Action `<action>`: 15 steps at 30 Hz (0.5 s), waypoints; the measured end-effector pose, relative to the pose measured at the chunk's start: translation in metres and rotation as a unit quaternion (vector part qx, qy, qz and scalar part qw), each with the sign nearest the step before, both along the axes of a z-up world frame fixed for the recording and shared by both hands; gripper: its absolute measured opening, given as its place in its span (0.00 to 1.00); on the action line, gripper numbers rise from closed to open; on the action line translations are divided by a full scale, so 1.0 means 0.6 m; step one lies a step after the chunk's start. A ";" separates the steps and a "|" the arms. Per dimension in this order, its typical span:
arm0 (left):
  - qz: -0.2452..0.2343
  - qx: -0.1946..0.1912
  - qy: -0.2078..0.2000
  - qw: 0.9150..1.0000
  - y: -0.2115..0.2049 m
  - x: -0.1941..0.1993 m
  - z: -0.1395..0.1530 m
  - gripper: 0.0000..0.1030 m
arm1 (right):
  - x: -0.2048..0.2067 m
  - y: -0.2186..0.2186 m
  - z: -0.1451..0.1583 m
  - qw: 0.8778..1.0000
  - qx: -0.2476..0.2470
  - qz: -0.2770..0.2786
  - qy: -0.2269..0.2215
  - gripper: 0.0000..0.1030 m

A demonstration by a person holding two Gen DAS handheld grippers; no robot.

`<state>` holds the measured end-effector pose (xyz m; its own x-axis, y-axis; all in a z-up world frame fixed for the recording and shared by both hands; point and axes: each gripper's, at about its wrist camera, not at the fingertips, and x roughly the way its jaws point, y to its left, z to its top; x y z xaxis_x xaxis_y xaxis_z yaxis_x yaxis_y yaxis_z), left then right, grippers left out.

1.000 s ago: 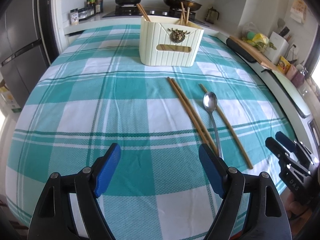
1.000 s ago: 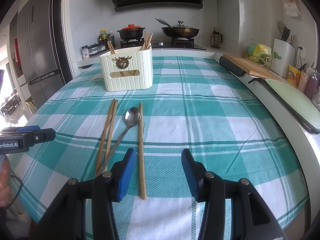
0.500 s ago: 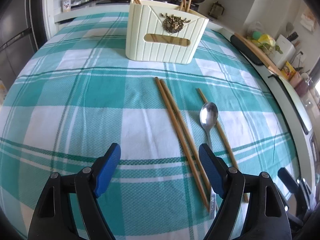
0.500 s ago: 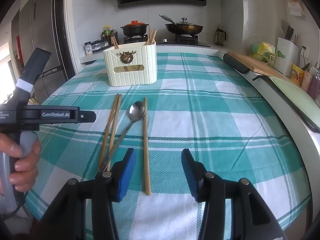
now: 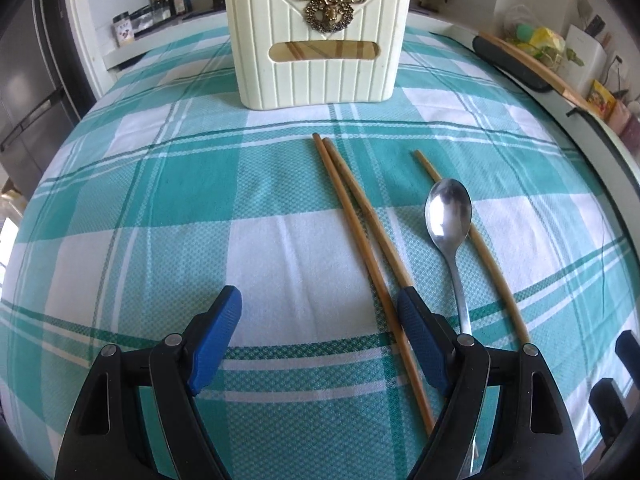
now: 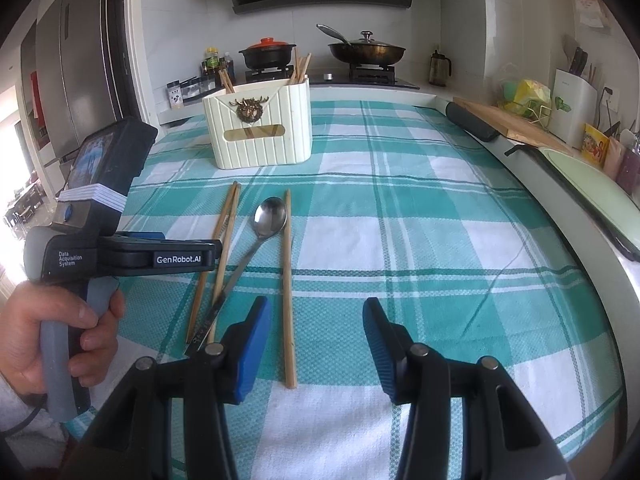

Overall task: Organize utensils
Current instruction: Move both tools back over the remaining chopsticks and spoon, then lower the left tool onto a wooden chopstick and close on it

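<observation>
The left gripper (image 5: 318, 314) stood with its fingers spread wide and nothing between the pads. 2 chopsticks (image 5: 362, 232) ran under its right-hand finger, their near ends hidden by it. The spoon (image 5: 449, 216) lay just right of that finger, handle end cut off behind the gripper body, with 1 more chopstick (image 5: 476, 240) beyond. The right gripper (image 6: 316, 338) was part open, empty, that single chopstick lying just inside its left-hand finger. The utensil holder (image 5: 318, 44) stood well ahead, contents mostly unseen.

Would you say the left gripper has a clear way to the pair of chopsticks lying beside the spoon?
Probably yes. The left gripper is open and empty, and the pair of chopsticks runs just inside its right-hand finger; the spoon lies apart from their upper part.
</observation>
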<state>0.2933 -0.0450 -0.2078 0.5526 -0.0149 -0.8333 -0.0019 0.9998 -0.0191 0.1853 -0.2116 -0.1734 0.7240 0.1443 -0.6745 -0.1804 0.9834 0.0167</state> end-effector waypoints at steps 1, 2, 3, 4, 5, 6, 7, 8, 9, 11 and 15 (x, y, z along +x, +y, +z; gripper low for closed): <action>-0.002 0.003 -0.002 1.000 -0.001 -0.001 -0.001 0.79 | 0.003 0.000 -0.002 1.000 -0.001 0.000 0.004 0.47; -0.004 0.004 -0.004 1.000 -0.001 -0.003 -0.001 0.78 | 0.007 0.001 -0.004 1.000 -0.002 0.001 0.010 0.47; -0.007 0.003 -0.006 1.000 -0.001 -0.005 -0.001 0.76 | 0.012 0.001 -0.007 1.000 -0.002 0.002 0.017 0.47; -0.010 0.001 -0.008 1.000 -0.001 -0.006 0.000 0.72 | 0.018 0.001 -0.010 1.000 -0.003 0.005 0.024 0.47; -0.014 0.000 -0.009 1.000 -0.002 -0.008 0.001 0.65 | 0.026 0.003 -0.012 0.999 -0.002 0.010 0.030 0.47; -0.019 0.000 -0.011 1.000 -0.004 -0.010 0.002 0.61 | 0.035 0.006 -0.013 0.999 -0.003 0.018 0.036 0.47; -0.024 -0.001 -0.011 1.000 -0.006 -0.011 0.003 0.53 | 0.045 0.010 -0.014 0.999 -0.005 0.028 0.039 0.47; -0.028 -0.002 -0.013 1.000 -0.008 -0.012 0.005 0.45 | 0.053 0.015 -0.015 0.998 -0.007 0.036 0.041 0.47; -0.030 0.000 -0.014 0.999 -0.010 -0.013 0.006 0.41 | 0.064 0.023 -0.018 0.998 -0.014 0.047 0.047 0.47; -0.035 0.002 -0.014 0.999 -0.012 -0.015 0.008 0.24 | 0.084 0.041 -0.029 0.995 -0.027 0.072 0.065 0.47; -0.033 0.009 -0.011 0.999 -0.004 -0.020 0.007 0.05 | 0.110 0.066 -0.059 0.990 -0.056 0.088 0.093 0.41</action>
<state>0.2815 -0.0471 -0.2035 0.5689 -0.0376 -0.8216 0.0648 0.9979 -0.0007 0.2511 -0.1718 -0.2087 0.5556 0.1740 -0.8131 -0.3533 0.9346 -0.0414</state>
